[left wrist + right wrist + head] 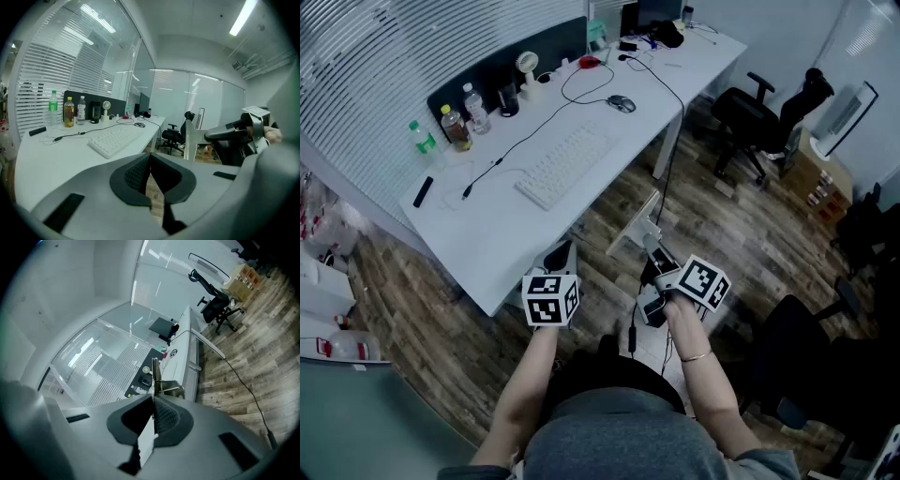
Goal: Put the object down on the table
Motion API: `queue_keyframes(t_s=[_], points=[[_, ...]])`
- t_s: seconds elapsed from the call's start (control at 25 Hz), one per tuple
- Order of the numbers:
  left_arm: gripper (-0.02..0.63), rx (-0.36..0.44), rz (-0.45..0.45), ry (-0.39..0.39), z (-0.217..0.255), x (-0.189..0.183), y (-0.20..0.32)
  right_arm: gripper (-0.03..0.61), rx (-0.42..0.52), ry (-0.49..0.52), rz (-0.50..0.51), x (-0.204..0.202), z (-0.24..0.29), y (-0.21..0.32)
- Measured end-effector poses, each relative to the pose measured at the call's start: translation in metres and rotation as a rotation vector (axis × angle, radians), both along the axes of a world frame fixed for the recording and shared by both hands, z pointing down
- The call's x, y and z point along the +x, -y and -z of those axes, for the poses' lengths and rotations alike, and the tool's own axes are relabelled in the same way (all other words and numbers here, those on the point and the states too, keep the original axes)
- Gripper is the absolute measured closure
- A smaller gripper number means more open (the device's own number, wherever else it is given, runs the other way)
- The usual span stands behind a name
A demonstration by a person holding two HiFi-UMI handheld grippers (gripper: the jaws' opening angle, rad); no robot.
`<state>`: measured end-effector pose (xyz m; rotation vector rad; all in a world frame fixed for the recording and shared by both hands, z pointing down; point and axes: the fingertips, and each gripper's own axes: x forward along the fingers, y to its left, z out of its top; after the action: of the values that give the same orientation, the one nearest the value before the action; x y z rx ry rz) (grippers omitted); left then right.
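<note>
- Pinched between the closed jaws of the right hand-held gripper (653, 242) (153, 401): a thin flat panel (635, 223) (190, 140) (154, 374), pale grey, met edge-on in that gripper's own view.
- Held out over the wooden floor (741, 234), just beside the long near edge of the white bench (487, 239), not lying on it; upright as seen from the left gripper view.
- Left hand-held gripper (560, 255) (150, 157): jaws drawn together, pads meeting at the tips, nothing between them.
- Poised at the bench's near edge, close to the right hand-held gripper but apart from it, and apart from the panel.
- On the bench: a white keyboard (564, 165) near the middle, a mouse (621, 103) beyond it, a row of bottles (455, 127) along the far left side, a dark cable trailing across the top.
- Past the bench's end, on the floor: a black office chair (759, 117), and further right some stacked cardboard boxes (816, 173).
</note>
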<state>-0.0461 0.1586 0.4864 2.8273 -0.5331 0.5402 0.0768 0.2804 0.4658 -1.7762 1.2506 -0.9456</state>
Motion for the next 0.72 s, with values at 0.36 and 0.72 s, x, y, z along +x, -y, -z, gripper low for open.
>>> queue_keyframes(t_s=[0.36, 0.72], points=[[0.591, -0.002, -0.015, 0.002, -0.002, 0.015, -0.004, 0.574, -0.012, -0.041, 0.028, 0.01, 0.003, 0.0], [0.591, 0.015, -0.005, 0.0, 0.003, 0.033, -0.002, 0.574, -0.006, 0.006, 0.03, 0.029, -0.001, 0.007]])
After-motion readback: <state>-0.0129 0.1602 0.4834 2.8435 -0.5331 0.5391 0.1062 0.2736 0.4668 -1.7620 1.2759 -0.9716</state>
